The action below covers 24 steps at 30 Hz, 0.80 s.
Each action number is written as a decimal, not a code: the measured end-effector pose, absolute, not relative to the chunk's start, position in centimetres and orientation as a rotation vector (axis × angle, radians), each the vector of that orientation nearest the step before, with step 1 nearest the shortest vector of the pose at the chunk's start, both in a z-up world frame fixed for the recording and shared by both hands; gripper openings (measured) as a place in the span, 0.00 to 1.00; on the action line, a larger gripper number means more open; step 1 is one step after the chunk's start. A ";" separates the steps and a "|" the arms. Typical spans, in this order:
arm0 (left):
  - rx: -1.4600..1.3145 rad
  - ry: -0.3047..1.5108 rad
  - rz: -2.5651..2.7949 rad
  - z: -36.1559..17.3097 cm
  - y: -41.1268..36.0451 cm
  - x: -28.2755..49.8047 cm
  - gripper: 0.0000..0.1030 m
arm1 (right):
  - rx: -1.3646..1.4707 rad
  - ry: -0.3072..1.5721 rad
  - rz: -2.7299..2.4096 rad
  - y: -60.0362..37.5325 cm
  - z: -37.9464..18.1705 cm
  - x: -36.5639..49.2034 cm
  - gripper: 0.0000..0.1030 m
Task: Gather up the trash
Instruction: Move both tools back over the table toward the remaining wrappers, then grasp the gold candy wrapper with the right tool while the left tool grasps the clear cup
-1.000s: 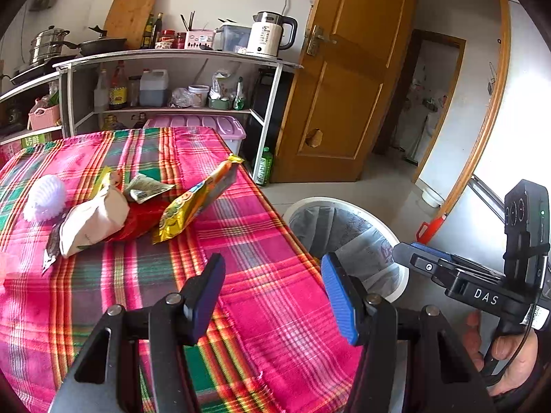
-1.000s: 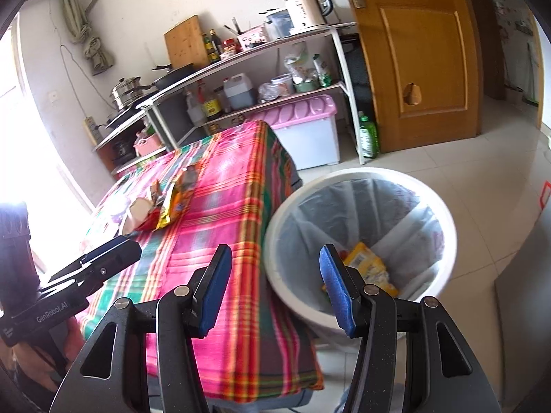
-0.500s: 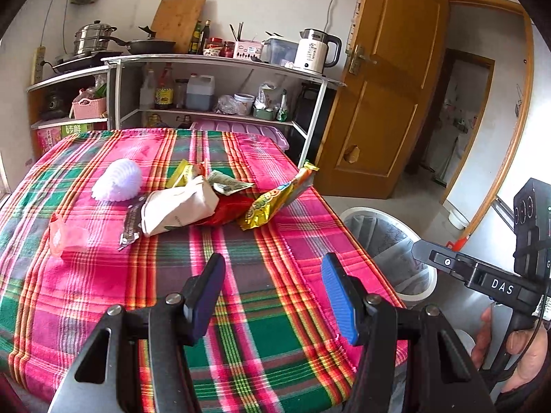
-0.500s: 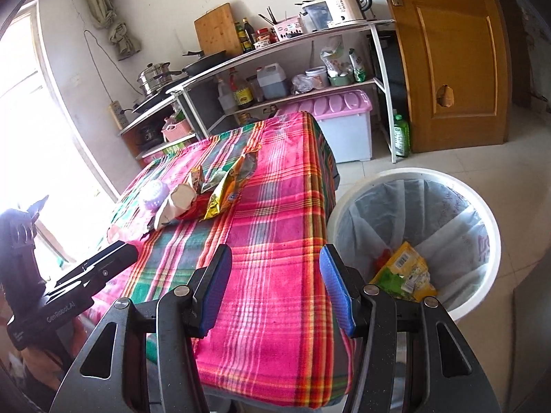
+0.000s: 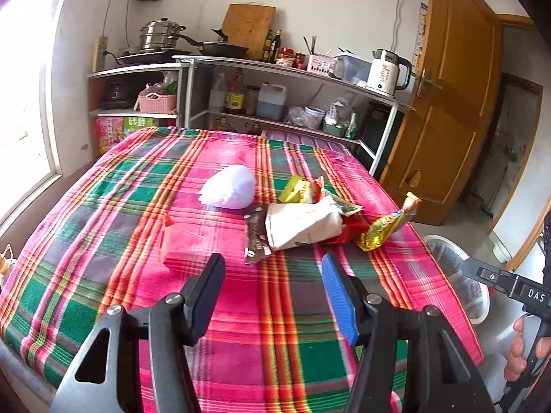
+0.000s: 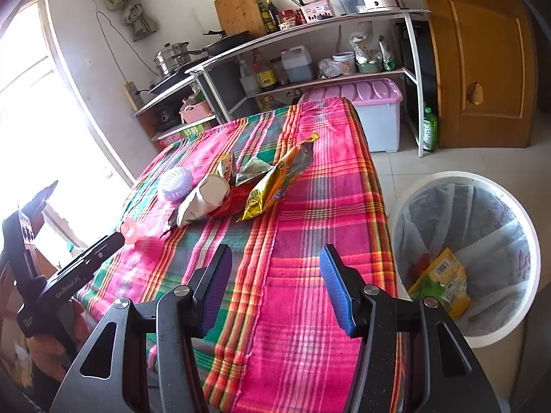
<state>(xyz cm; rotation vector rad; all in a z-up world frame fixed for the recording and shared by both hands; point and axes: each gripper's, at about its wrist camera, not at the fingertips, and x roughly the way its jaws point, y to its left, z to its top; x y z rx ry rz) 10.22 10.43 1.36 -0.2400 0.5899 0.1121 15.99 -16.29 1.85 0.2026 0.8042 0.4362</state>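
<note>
A heap of wrappers lies mid-table on the plaid cloth (image 5: 282, 309): a white paper bag (image 5: 303, 223), a yellow snack bag (image 5: 385, 227) (image 6: 275, 186), red and green-yellow wrappers, a dark wrapper (image 5: 255, 237), a pink wrapper (image 5: 179, 241) and a white foam ball (image 5: 229, 187) (image 6: 174, 179). My left gripper (image 5: 272, 278) hangs open and empty over the near table, short of the heap. My right gripper (image 6: 275, 272) is open and empty above the table's near right part. A white lined bin (image 6: 465, 254) on the floor holds a yellow-green packet (image 6: 440, 282).
Metal shelves (image 5: 275, 69) with pots, bottles, a kettle and a cutting board stand behind the table. A pink-lidded storage box (image 6: 365, 103) and a green bottle (image 6: 428, 130) sit by a wooden door (image 6: 482, 55). A bright window is at the left.
Both views swung left, from the bin toward the table. The wrapper heap now sits ahead of the left gripper, and the bin has slid to the right edge. Both grippers stayed open.
</note>
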 end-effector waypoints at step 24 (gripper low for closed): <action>-0.258 0.732 0.251 -2.1 16.3 15.8 0.65 | 0.219 0.897 0.390 -11.9 -0.4 24.9 0.53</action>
